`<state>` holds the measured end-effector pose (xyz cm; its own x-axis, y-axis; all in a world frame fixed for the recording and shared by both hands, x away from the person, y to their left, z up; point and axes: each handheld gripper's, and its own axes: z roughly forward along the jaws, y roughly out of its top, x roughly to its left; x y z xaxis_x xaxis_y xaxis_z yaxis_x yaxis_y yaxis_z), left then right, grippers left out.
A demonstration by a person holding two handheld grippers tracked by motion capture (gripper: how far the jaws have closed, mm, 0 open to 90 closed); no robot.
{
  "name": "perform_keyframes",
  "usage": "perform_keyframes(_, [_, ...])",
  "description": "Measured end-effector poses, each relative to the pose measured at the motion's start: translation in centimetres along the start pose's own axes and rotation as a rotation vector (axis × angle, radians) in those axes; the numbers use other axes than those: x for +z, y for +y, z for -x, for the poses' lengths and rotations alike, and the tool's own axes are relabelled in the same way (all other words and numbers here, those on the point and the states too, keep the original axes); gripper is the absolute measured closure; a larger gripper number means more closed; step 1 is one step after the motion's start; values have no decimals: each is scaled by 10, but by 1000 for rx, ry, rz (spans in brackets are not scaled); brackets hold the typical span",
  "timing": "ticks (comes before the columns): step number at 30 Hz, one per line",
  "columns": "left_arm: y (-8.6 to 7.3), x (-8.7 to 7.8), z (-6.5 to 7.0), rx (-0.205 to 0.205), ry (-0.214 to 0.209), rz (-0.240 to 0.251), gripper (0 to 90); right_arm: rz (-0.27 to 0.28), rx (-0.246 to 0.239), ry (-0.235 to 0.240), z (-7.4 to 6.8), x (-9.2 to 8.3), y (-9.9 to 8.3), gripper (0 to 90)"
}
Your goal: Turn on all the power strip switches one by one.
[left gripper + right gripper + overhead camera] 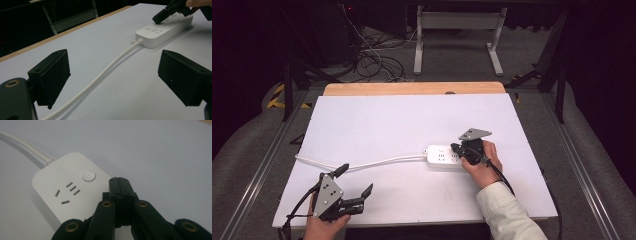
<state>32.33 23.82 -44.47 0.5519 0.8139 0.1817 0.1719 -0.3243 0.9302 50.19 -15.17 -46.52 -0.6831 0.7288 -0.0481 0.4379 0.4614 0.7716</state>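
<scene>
A white-topped counter (377,120) stands in a dark room; right tongs (119,181), closed empty, rest on the white plastic power strip (65,192); left tongs (112,75) gape wide.

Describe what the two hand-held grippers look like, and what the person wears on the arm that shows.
Both grippers are black, each with two blocky jaws. The left gripper and the right gripper each carry a grey three-cornered plate with small holes on top, and a black cable trails from each. In the right gripper view, brass-coloured rivets mark the link arms. The right arm wears a pale, cream sleeve with a cuff.
</scene>
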Motion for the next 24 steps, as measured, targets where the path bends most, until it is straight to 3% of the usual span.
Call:
perform_keyframes(18, [0, 0, 0, 7, 2, -3, 110, 9, 47, 9, 3, 1, -3, 900])
perform_keyframes(20, [0, 0, 0, -3, -1, -1, 110, 28, 19, -6, 0, -6, -1, 900])
perform_keyframes(23, [0, 1, -1, 2, 1, -4, 111, 168, 38, 6, -1, -26, 8, 900])
perform_keyframes(24, [0, 1, -1, 4, 2, -4, 110, 188, 39, 4, -2, -30, 11, 900])
